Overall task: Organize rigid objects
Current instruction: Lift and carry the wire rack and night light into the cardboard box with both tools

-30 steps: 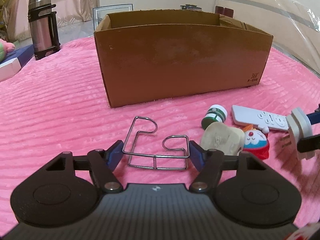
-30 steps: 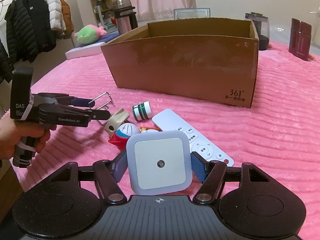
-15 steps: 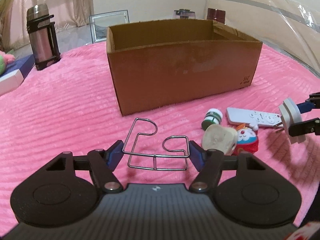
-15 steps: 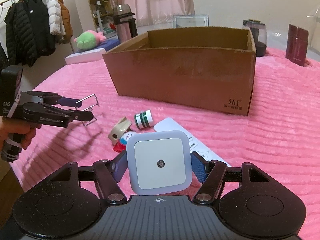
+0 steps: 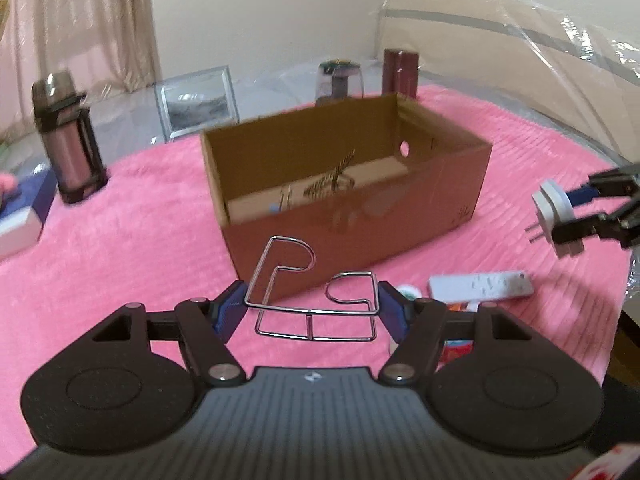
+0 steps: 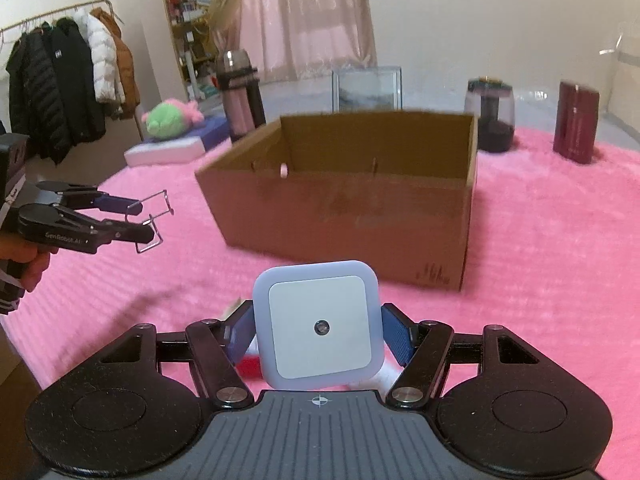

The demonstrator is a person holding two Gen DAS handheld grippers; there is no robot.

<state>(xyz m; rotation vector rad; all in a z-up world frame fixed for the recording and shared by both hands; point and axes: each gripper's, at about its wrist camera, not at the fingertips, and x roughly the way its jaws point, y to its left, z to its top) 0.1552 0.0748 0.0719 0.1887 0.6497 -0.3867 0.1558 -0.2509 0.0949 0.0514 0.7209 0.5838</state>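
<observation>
Both tongs loaded, risk at the box rim.
My left tongs [image 5: 311, 307] pinched the wire rack [image 5: 316, 300], my right tongs [image 6: 318, 334] the night light [image 6: 318, 326], both short of the cardboard box [image 5: 360, 216]; the thin wire probably could twist out or snag the rim.

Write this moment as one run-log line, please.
left gripper: grips wire rack | right gripper: grips night light | both above blanket | cardboard box: ahead
</observation>
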